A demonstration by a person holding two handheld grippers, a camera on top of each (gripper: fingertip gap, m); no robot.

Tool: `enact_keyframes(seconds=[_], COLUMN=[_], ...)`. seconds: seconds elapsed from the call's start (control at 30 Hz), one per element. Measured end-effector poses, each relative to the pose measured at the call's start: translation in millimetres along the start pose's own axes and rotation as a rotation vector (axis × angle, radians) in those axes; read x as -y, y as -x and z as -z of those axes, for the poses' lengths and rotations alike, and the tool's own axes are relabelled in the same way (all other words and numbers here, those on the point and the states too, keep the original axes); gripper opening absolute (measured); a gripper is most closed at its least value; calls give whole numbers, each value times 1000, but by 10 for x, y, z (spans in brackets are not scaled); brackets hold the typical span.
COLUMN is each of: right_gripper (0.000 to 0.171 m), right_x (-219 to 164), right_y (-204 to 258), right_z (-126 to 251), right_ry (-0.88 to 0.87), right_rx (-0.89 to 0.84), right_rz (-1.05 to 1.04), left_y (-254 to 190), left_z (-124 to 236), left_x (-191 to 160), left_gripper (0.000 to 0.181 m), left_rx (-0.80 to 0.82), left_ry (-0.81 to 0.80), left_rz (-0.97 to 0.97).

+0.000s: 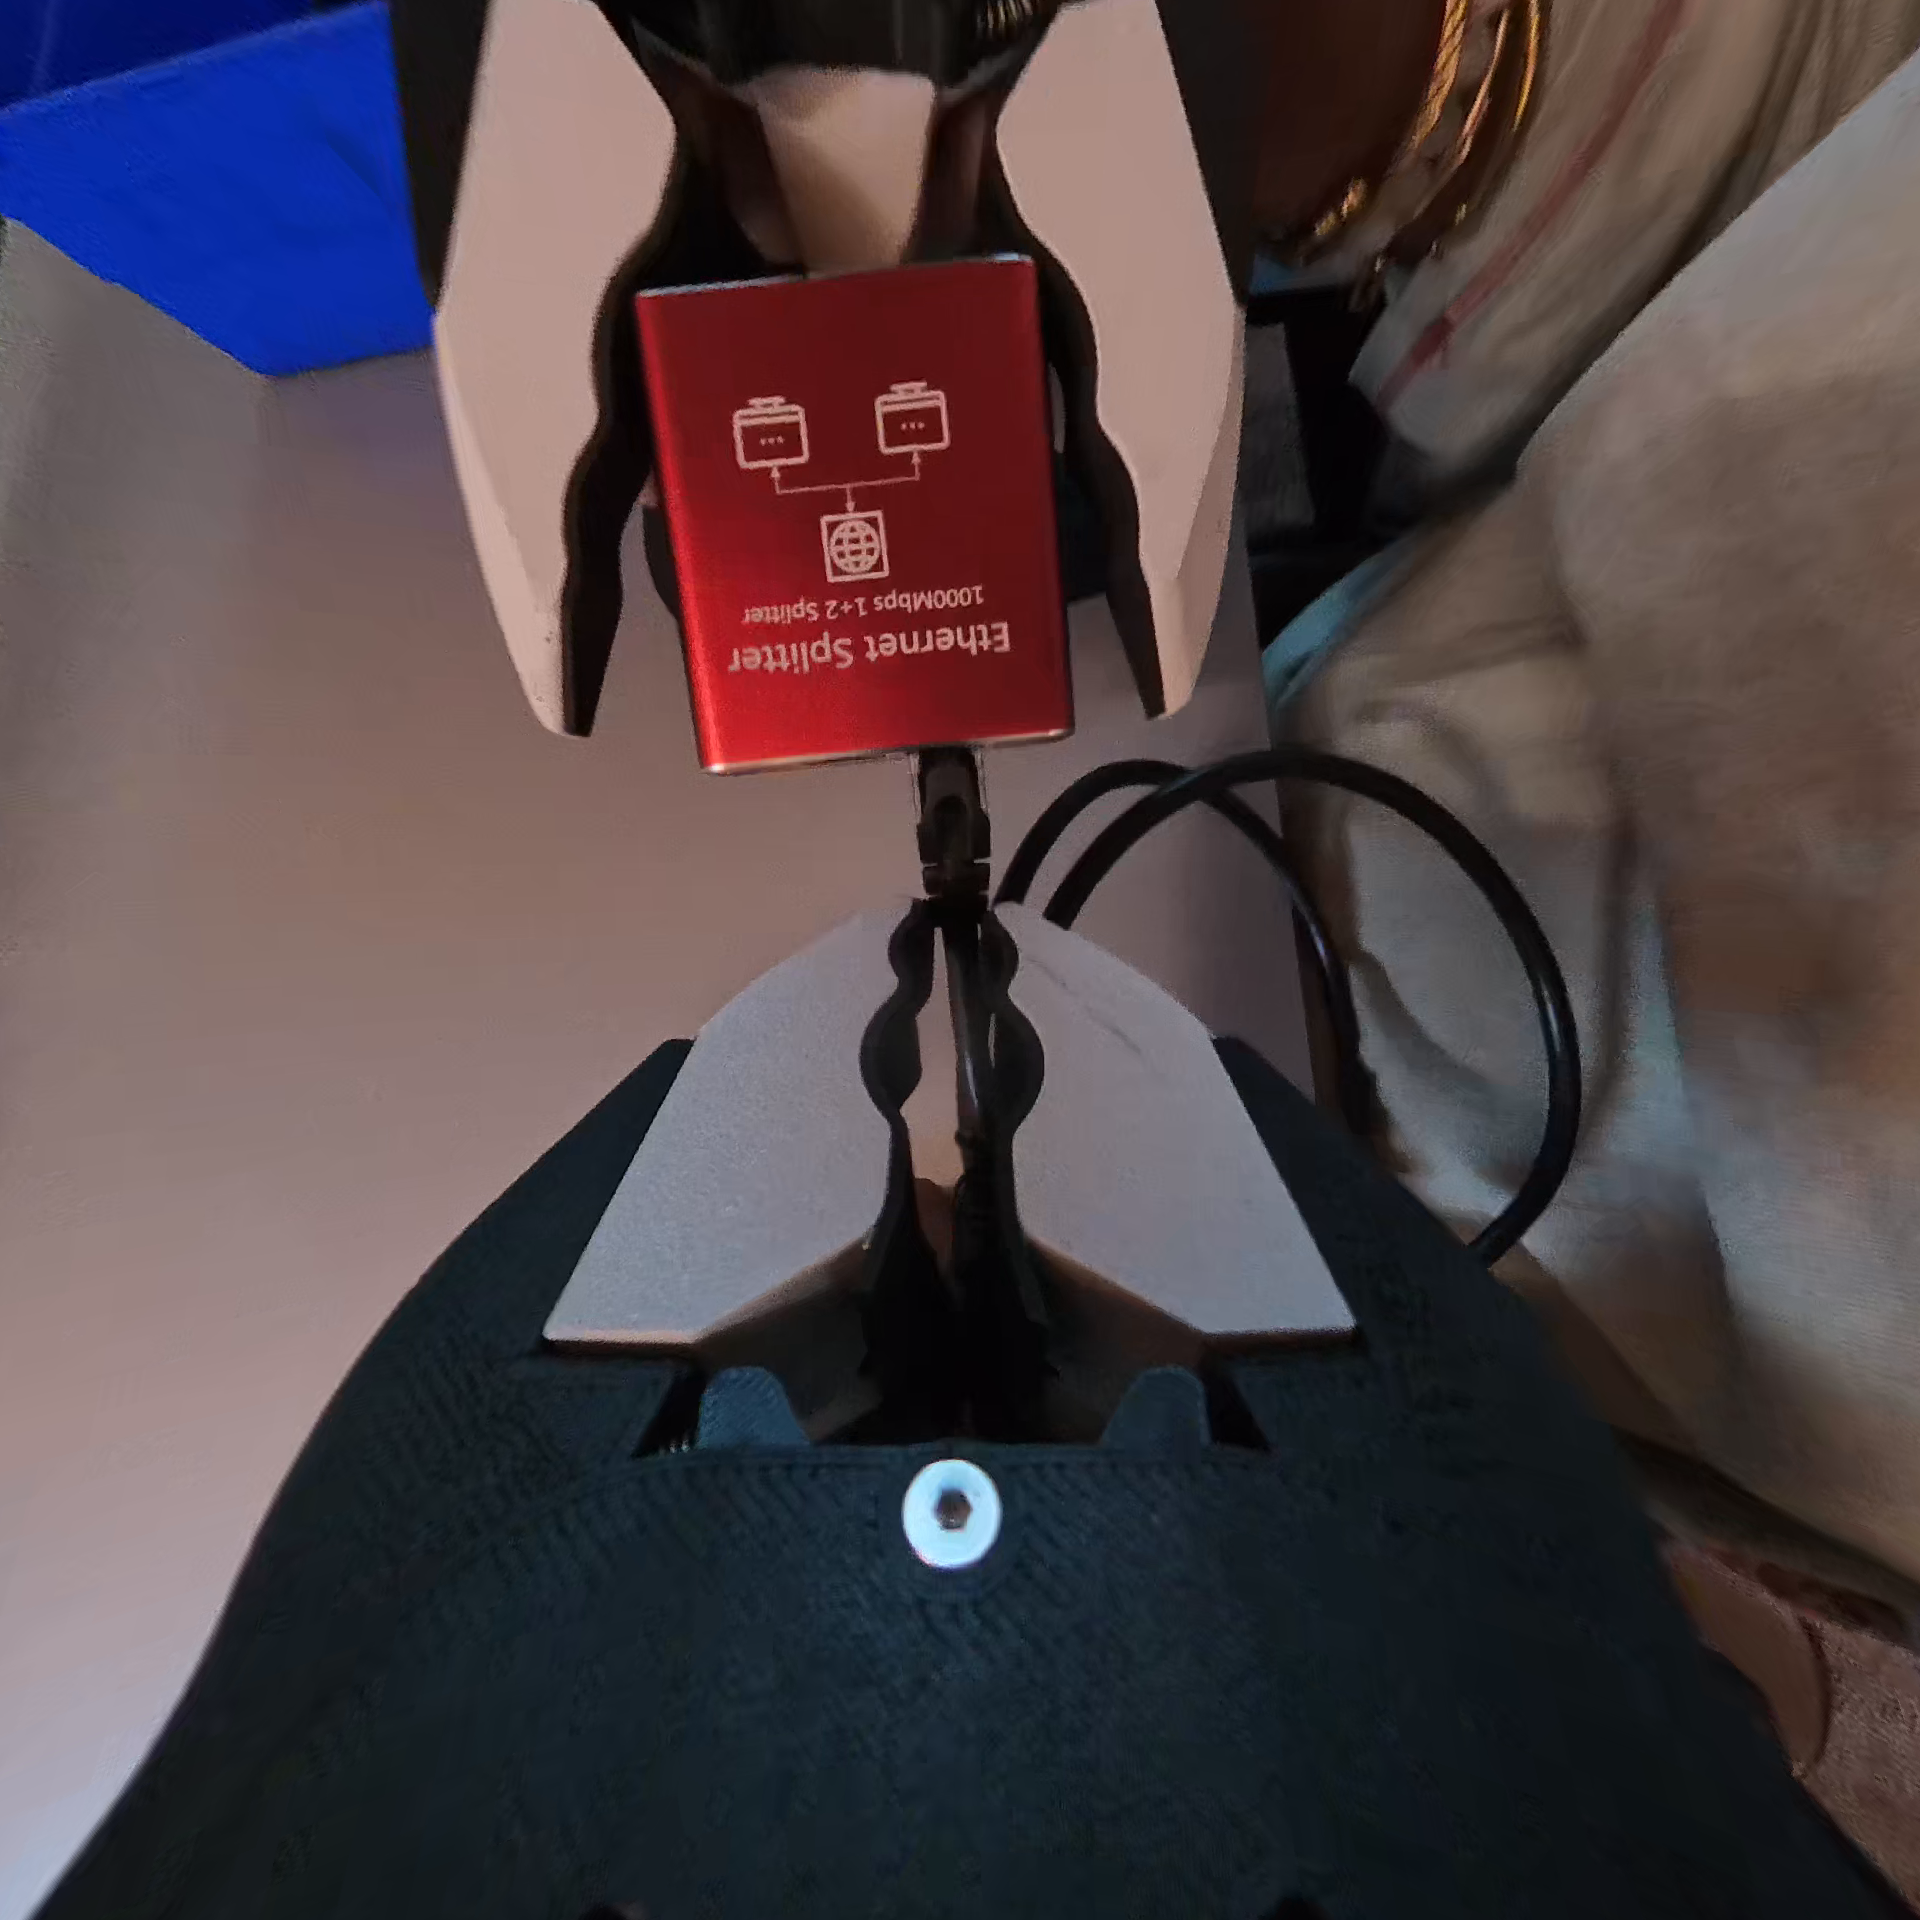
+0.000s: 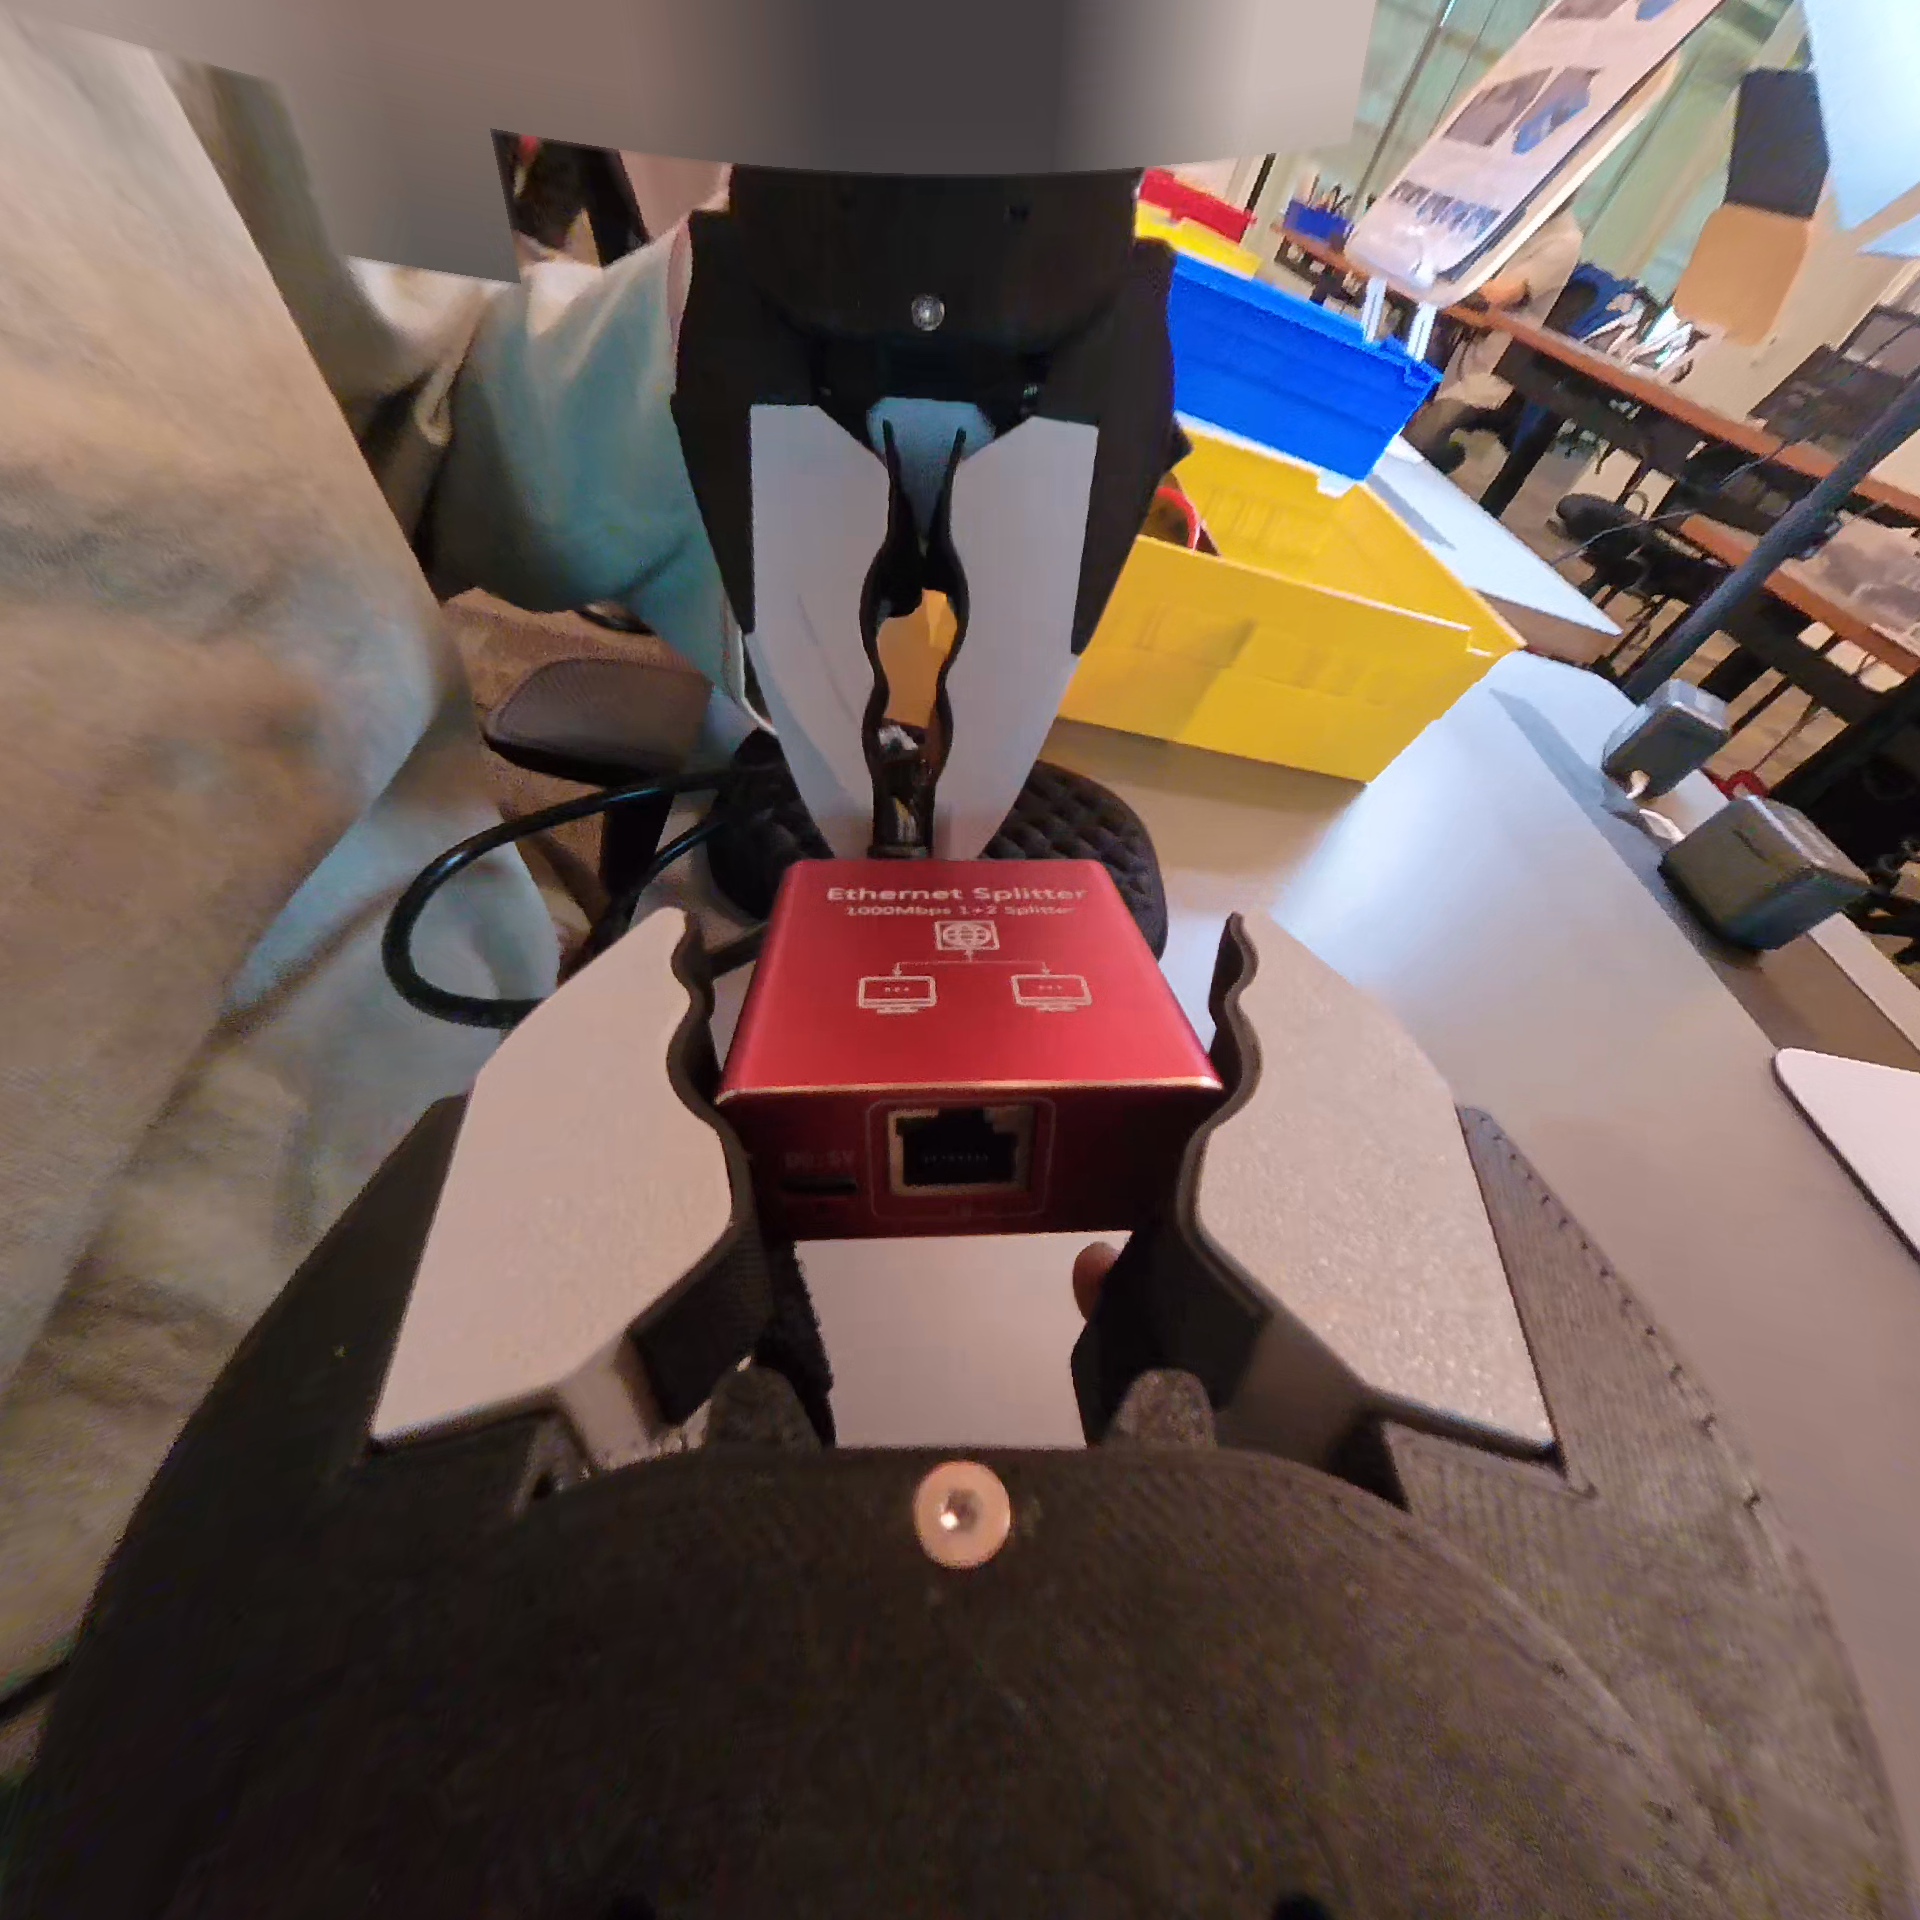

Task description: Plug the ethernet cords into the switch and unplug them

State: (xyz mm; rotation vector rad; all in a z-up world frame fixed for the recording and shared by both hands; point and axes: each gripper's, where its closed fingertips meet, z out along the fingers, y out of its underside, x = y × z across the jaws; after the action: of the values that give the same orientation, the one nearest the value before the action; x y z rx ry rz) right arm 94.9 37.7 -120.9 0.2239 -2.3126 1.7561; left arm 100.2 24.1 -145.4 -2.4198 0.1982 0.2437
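Observation:
The red ethernet switch [image 2: 966, 997] is a small metal box held just above the grey table [image 2: 1455, 987]. My right gripper [image 2: 961, 987] is shut on its two sides. An empty port on its near face [image 2: 961, 1148] faces the right wrist camera. My left gripper [image 1: 951, 909] is shut on the black ethernet cord's plug [image 1: 948, 821], which sits in the port on the switch's [image 1: 852, 499] other face. The cord [image 1: 1548, 997] loops away towards the person. Each view also shows the other gripper: the right gripper [image 1: 862, 717] in the left wrist view and the left gripper [image 2: 904, 831] in the right wrist view.
A yellow bin [image 2: 1299, 644] and a blue bin [image 2: 1288, 364] stand behind the left gripper. A black quilted pad [image 2: 1091, 831] lies under the switch. Grey power adapters [image 2: 1756, 873] lie at the table's right edge. The person's beige clothing [image 2: 156, 727] fills the left. The grippers are tip to tip, or close to it.

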Motion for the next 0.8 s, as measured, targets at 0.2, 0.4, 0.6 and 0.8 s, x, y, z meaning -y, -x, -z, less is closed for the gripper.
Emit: enact_keyframes(seconds=[0.2,0.4,0.6,0.8], right_gripper=[94,93,89,87], right_x=[134,479,131,-571], right_y=[-124,-512,-623,-469], right_z=[98,307,279,340], right_ry=[-67,-189,-139,138], right_rx=[-61,-331,-400,-317], right_rz=[41,140,-23,-210], left_y=[123,750,769,629], left_z=[65,933,1810,2017], left_x=[98,437,345,27], left_gripper=[9,41,47,47], left_rx=[43,544,894,978], left_ry=[-82,-382,-655,-690], left_rz=[2,-53,15,66])
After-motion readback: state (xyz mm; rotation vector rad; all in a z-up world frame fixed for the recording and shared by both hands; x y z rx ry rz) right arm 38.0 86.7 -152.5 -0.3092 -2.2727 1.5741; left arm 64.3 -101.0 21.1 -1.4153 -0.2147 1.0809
